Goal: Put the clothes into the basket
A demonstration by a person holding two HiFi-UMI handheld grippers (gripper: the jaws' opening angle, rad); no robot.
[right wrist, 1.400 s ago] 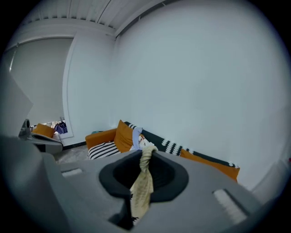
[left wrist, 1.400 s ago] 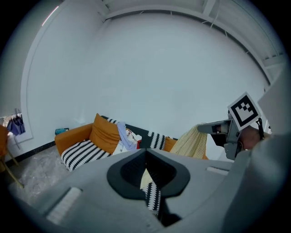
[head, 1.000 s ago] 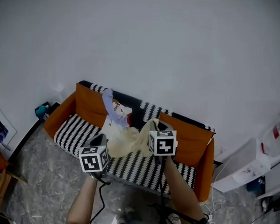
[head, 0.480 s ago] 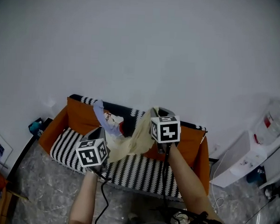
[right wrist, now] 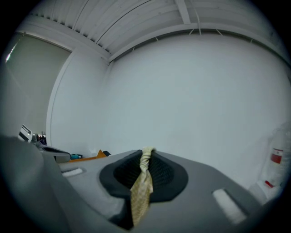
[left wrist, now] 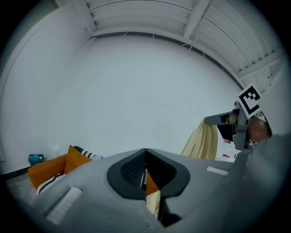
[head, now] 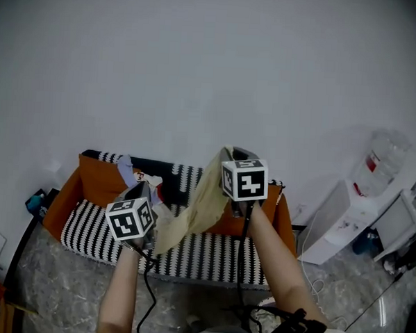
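Right gripper [right wrist: 146, 157]: clamped on a twisted corner of the yellow checked garment [head: 191, 214]; only a thin rope of cloth between the pads.
Left gripper [left wrist: 145, 170]: closed on the garment's lower edge; cloth caught low in the jaws, a narrow slit left above it.
Garment: hanging in the air, slung from the higher right gripper down to the lower left one; above the striped sofa [head: 210, 256], clear of the seat.
Basket: in none of the views; place not to be told.
Slip risk, right: narrow twisted bite probably bearing most of the weight; a jerk or quick swing likely enough to pull it free; cloth then back on the sofa or down on the floor.
Slip risk, left: shallow catch near the jaw base; easily lost if the grippers are drawn further apart and the cloth pulled taut.
Snag risk: loose middle fold hanging lowest; apt to drag over the seat edge or foul the cable [head: 146, 291] below the left gripper.
Sweep risk: turning to look for the basket with the cloth spread wide; water dispenser [head: 330, 221] standing off to the right of the sofa.
Leftovers: other clothes [head: 134, 176] lying on the sofa back; task far from done after this one piece.
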